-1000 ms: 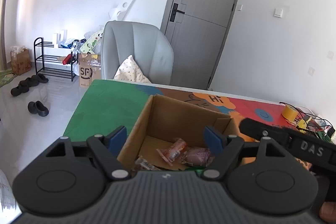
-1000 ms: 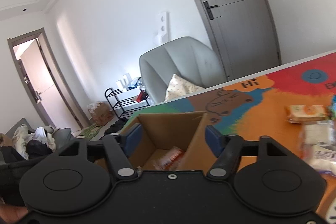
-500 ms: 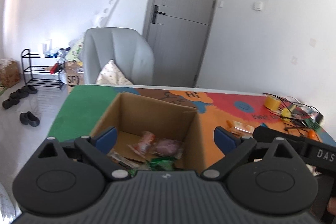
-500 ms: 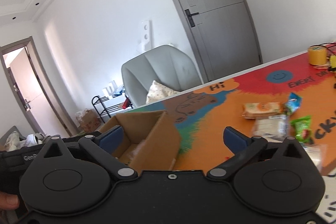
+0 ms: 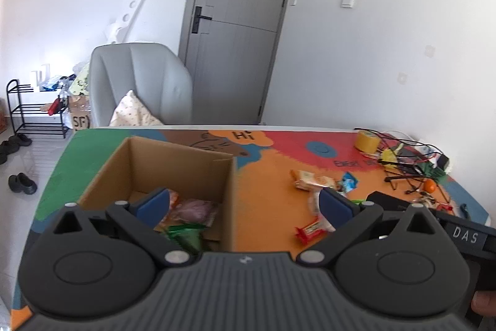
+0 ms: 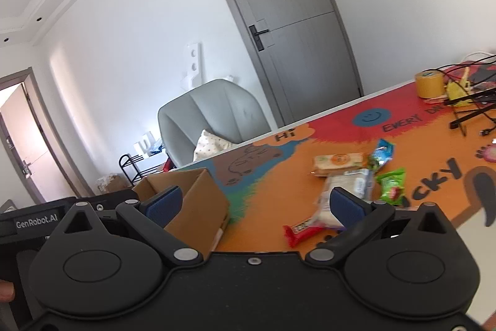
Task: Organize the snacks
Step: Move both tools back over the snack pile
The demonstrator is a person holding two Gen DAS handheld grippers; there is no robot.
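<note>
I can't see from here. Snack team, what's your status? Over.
Both tools open, empty. Box holds some snacks; red bar, cracker pack loose on mat. Path clear.

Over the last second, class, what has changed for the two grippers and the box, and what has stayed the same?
Both grippers swung right, away from the box toward the loose snacks. The left gripper and right gripper opened their jaws wider; neither took hold of anything. The box went from centre to the left in both views. The snacks in the box, the box itself and the tape roll stayed put.

box wall [image 5: 228,197] left, cables [image 5: 403,160] right
</note>
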